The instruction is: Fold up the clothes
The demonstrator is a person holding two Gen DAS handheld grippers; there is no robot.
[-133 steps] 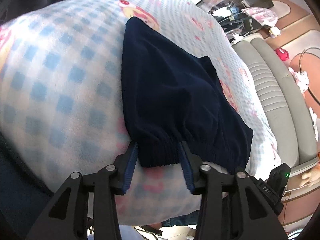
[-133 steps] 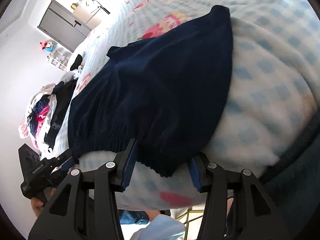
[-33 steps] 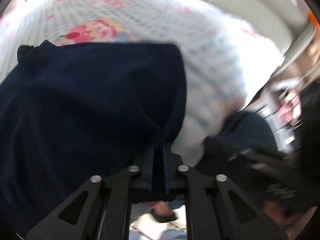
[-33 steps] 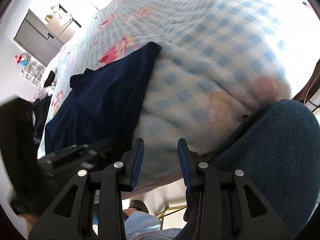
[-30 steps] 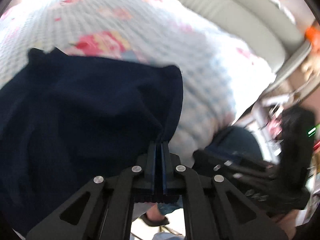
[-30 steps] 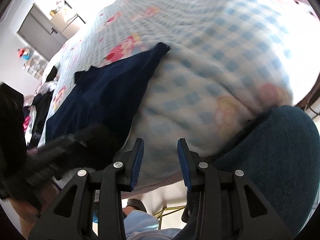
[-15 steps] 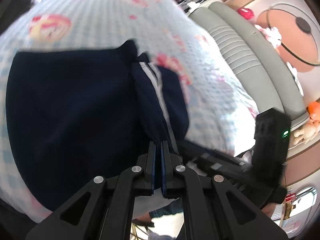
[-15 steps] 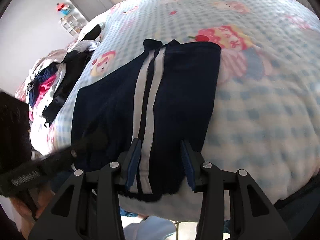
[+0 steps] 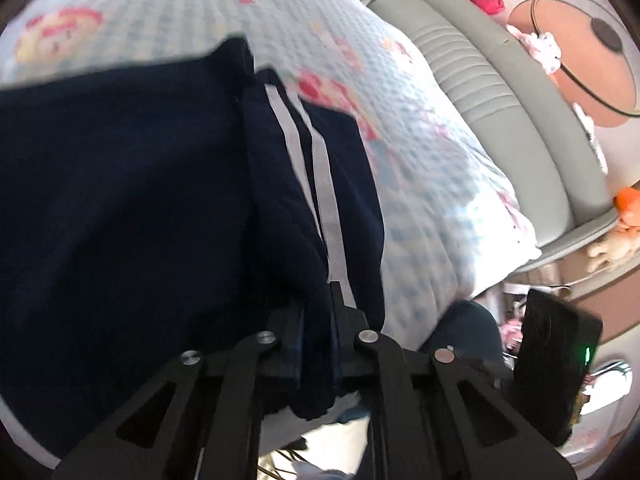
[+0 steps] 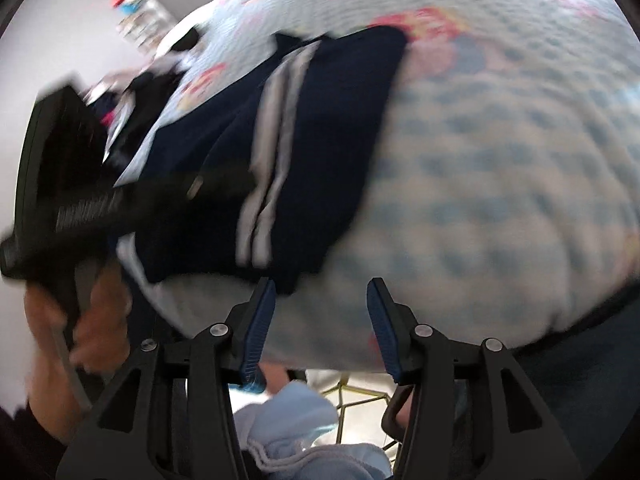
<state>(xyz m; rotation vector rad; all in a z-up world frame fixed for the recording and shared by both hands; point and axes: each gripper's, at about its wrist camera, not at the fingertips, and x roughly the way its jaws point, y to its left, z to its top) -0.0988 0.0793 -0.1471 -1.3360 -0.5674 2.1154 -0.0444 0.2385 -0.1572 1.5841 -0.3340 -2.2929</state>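
Observation:
Navy shorts (image 9: 120, 184) with two white side stripes (image 9: 320, 184) lie on the blue-checked blanket (image 9: 420, 168), one side folded over so the stripes face up. My left gripper (image 9: 318, 320) is shut on a bunched fold of the shorts at their near edge. In the right wrist view the shorts (image 10: 320, 148) lie ahead and to the left. My right gripper (image 10: 322, 316) is open and empty, just off the near hem. The left gripper's body (image 10: 132, 200) crosses the shorts there, blurred.
A grey padded headboard (image 9: 500, 92) runs along the blanket's right side, with plush toys (image 9: 624, 220) beyond. A pile of clothes (image 10: 136, 84) lies at the far end of the bed. A light blue garment (image 10: 304, 440) sits below my right gripper.
My left gripper has carried the shorts' edge across, turning the striped side up. My right gripper has drawn back a little from the hem and stays open.

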